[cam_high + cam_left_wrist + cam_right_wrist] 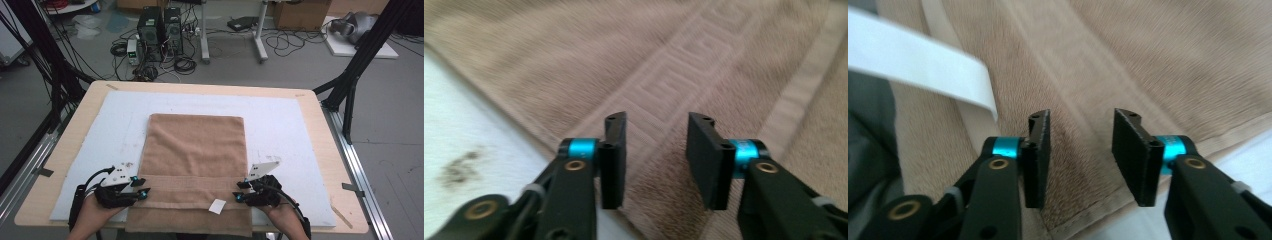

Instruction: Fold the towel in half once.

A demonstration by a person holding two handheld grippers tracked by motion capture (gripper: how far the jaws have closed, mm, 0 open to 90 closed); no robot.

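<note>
A tan towel lies flat on the white mat, and its near end hangs over the table's front edge. A white label is sewn near its right front corner. My left gripper is at the towel's left edge near the woven band. In the left gripper view the gripper is open over the towel, its pads apart. My right gripper is at the right edge. In the right gripper view the gripper is open above the towel's hem, with the label at the upper left.
The mat covers most of a light wooden table. Black frame posts rise at the left and right. On the floor beyond are computer towers, cables and a desk's legs.
</note>
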